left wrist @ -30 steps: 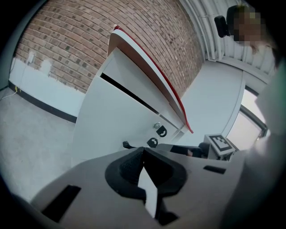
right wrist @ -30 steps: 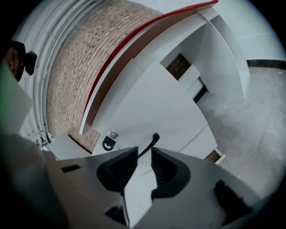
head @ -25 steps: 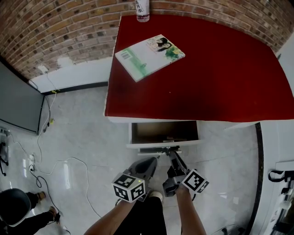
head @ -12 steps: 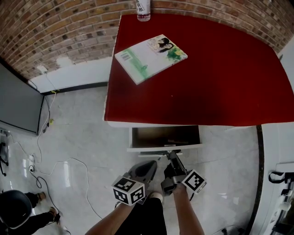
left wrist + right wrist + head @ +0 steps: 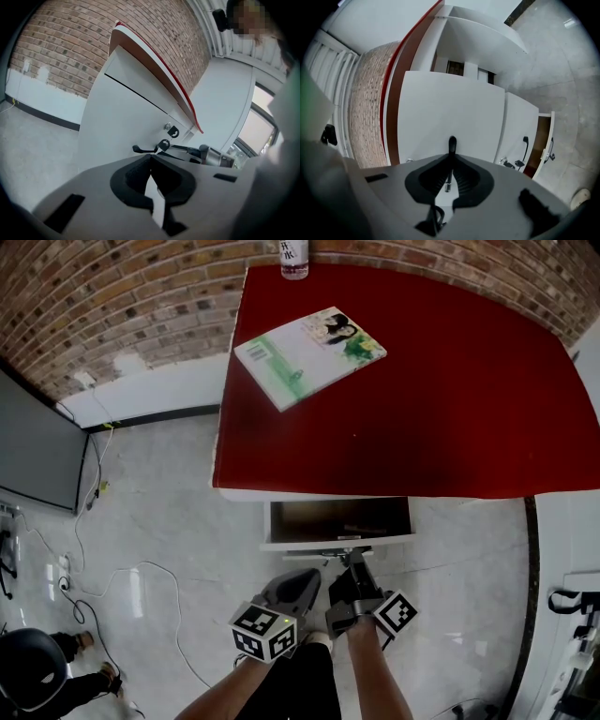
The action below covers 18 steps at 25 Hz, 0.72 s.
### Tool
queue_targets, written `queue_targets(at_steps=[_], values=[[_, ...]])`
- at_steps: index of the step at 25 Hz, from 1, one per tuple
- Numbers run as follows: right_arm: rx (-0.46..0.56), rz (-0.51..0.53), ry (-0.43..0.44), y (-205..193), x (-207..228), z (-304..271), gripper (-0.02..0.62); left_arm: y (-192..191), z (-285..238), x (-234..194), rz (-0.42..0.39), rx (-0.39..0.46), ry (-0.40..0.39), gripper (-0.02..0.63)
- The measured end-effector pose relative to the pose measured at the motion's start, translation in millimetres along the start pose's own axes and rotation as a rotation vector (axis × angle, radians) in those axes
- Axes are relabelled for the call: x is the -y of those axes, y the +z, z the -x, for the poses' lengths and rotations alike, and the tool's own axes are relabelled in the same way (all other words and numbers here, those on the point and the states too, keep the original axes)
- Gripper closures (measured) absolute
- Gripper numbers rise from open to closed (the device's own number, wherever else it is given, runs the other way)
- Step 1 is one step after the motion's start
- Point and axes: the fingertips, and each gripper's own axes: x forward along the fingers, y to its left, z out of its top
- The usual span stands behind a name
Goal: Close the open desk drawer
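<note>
Two grippers sit low in the head view, at 6 o'clock. Drawer point(image 5: 309, 542) stands open, sticking out from under the desk point(image 5: 422, 409), at 12 of the right gripper point(image 5: 354, 561). That gripper is on the handle point(image 5: 328, 551). Left gripper point(image 5: 305, 576) hangs just beside it at 8, off the drawer. Push path runs straight to 12 and looks short. Floor point(image 5: 169, 512) is open at 3 and 9. Cable point(image 5: 150, 566) lies well apart at 9.

Left gripper view: jaws together, nothing in them. Desk side fills the centre. Best to park this one clear of the drawer's edge so it doesn't get pinched.

Right gripper view: jaws have just been closing. The handle bar runs between the pads, which look clamped on it. White front point(image 5: 450, 103) is right behind. Push square on along the slides with no twist, or the drawer may rack in its frame. Ease off near the end and release once the front is flush. Door point(image 5: 546, 140) at 4 stands open, apart from the path.
</note>
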Motion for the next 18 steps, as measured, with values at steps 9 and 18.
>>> queue_targets(at_steps=[9, 18], values=[[0.014, 0.008, 0.010, 0.2, -1.7, 0.5, 0.565, 6.6, -2.0, 0.4, -0.015, 0.030, 0.001, 0.598], [0.026, 0.003, 0.011, 3.6, -0.4, -0.5, 0.565, 3.9, -2.5, -7.2, 0.002, 0.038, 0.023, 0.598]])
